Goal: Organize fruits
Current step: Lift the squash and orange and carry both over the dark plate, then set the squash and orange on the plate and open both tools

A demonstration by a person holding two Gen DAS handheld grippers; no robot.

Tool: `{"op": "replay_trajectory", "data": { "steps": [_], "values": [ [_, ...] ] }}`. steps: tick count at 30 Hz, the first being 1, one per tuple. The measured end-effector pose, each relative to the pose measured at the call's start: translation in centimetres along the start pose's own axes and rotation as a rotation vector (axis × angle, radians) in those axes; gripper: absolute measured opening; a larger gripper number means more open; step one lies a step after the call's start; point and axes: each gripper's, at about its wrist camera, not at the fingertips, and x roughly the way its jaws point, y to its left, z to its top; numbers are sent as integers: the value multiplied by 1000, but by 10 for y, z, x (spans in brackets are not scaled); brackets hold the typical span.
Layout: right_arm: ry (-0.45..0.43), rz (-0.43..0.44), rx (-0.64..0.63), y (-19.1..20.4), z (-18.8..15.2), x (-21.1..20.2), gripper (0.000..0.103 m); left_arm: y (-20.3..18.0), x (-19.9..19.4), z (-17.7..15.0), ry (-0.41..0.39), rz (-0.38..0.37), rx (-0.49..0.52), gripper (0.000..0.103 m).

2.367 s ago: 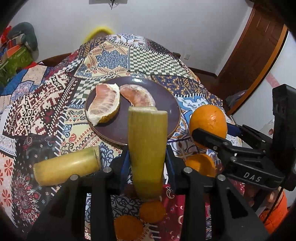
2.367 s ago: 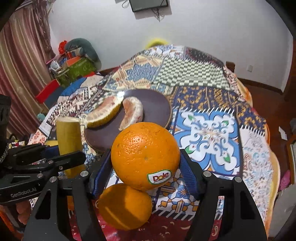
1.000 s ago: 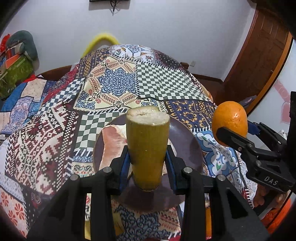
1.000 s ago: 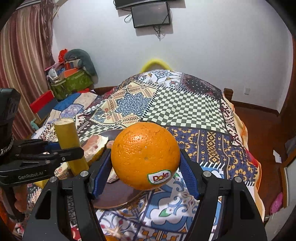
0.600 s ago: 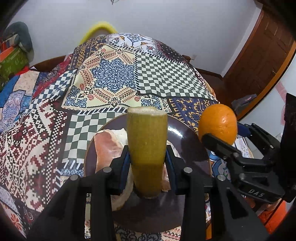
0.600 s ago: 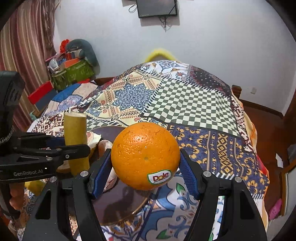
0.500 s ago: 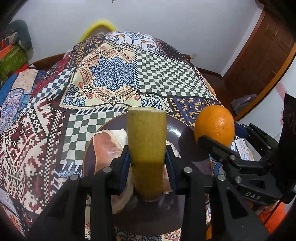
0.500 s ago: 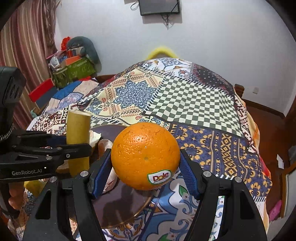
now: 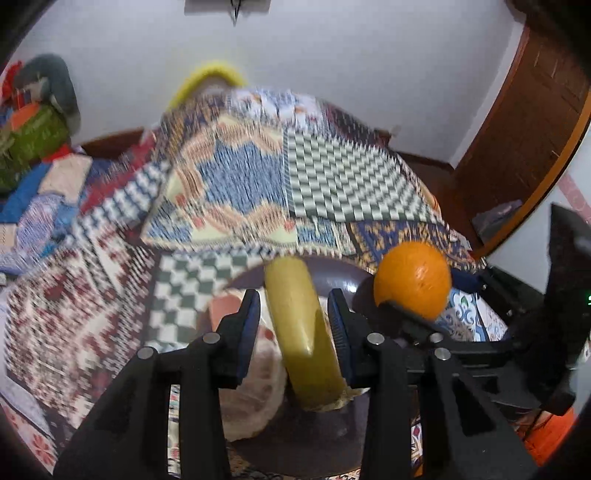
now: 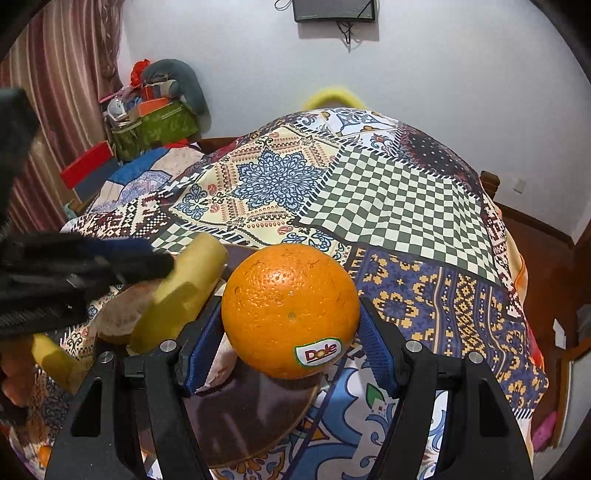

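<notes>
The left gripper point(image 9: 293, 317) reaches forward over the dark plate point(image 9: 347, 282), its jaws spread loosely around a tilted yellow-green stalk piece point(image 9: 303, 332) whose lower end rests on the plate. Beside it, the right gripper point(image 10: 290, 325) holds level above the plate's edge, clamped on the orange point(image 10: 290, 310).

Home room, lived-in: patchwork tablecloth point(image 10: 388, 199) lying ahead of the claw, wall-mounted TV point(image 10: 334, 10) hanging beyond, striped curtain point(image 10: 62, 92) and piled clutter point(image 10: 155, 110) sitting far left, wooden door point(image 9: 524, 147) standing right.
</notes>
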Motion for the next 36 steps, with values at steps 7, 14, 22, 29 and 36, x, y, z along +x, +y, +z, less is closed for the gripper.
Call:
{"op": "replay_trajectory", "data": {
  "steps": [7, 14, 22, 29, 36],
  "values": [
    [18, -2, -4, 7, 7, 12, 67, 11, -18, 1, -29, 45, 10, 37],
    [80, -9, -8, 7, 7, 30, 67, 16, -15, -8, -12, 49, 14, 37],
    [108, 6, 6, 6, 8, 29, 71, 13, -12, -17, 4, 27, 8, 37],
    [96, 45, 52, 4, 5, 15, 74, 8, -24, -22, -3, 27, 15, 37],
    [50, 17, 15, 16, -1, -13, 74, 3, -48, -27, -24, 30, 17, 37]
  ]
}}
